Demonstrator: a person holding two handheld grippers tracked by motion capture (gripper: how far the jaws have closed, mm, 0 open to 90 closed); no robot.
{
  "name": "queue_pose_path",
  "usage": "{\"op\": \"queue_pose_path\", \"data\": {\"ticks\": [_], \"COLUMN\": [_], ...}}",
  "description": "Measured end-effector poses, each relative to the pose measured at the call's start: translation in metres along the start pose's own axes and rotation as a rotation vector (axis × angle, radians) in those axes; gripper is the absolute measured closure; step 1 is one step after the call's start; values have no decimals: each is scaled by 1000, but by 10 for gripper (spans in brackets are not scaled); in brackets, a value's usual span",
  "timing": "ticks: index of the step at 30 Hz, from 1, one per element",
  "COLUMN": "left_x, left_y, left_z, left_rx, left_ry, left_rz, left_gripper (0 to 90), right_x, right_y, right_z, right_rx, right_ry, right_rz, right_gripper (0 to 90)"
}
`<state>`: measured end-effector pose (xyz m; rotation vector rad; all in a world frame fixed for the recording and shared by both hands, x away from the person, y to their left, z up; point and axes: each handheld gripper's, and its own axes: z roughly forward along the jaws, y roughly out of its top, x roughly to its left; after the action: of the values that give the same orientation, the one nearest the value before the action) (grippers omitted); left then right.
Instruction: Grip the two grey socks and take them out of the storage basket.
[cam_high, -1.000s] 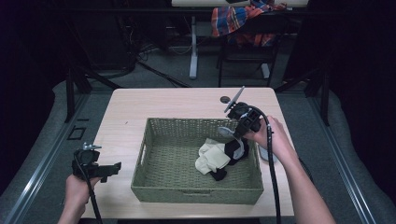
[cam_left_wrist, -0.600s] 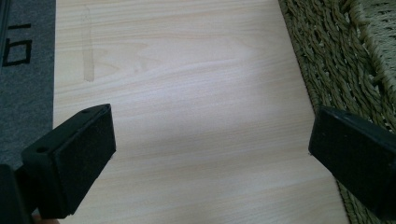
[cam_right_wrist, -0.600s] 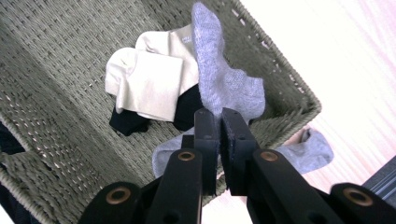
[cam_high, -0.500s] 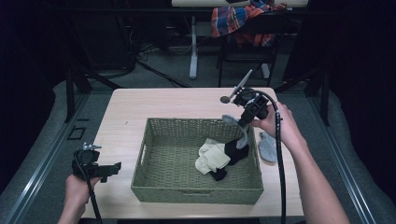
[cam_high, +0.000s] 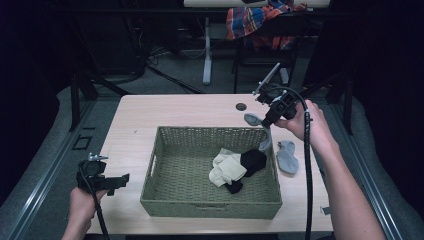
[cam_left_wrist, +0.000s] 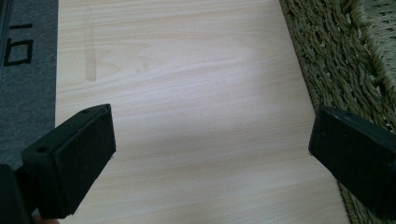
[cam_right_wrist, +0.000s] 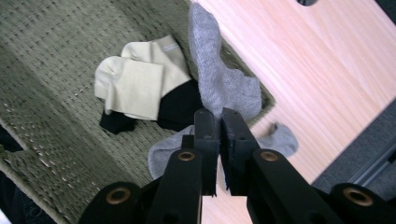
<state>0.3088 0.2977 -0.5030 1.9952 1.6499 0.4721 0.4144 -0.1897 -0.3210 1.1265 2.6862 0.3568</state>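
R gripper is pinching grey sock tight, dangling it above basket rim prob. to pair w/ the other grey sock on table; L gripper is idling w/ jaws wide.

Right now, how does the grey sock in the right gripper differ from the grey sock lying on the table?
The held grey sock hangs in the air, pinched by the right gripper over the basket rim; the table grey sock lies flat on the wood beside the basket, touching no gripper. The held one droops lengthwise; the other is spread out. Both look the same grey knit.
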Motion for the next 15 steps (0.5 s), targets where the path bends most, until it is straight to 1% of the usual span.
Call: {"op": "queue_pose_path", "data": {"ticks": [1, 3, 4, 5, 7, 12, 15], "left_x": [0, 0, 0, 0, 0, 0, 0], "left_y": [0, 0, 0, 0, 0, 0, 0], "left_z": [0, 0, 0, 0, 0, 0, 0], "left_rx": [1, 1, 1, 0, 0, 2, 2], "left_ry": [1, 1, 2, 3, 3, 5, 5], "left_rz": [2, 2, 2, 0, -3, -4, -4], "left_gripper": [7, 7, 7, 7, 7, 7, 7], "right_x": [-2, -5, -7, -8, -12, -24, -33], "right_y": [-2, -7, -10, -12, -18, -33, -41], "right_z": [-1, -4, -5, -7, -9, -11, -9], "right_rx": [-2, 1, -5, 4, 8, 12, 21], "right_ry": [-1, -22, -20, -33, -43, -67, -85], "right_rz": [10, 12, 16, 18, 26, 68, 89], "right_gripper": [862, 862, 862, 862, 862, 862, 862]}}
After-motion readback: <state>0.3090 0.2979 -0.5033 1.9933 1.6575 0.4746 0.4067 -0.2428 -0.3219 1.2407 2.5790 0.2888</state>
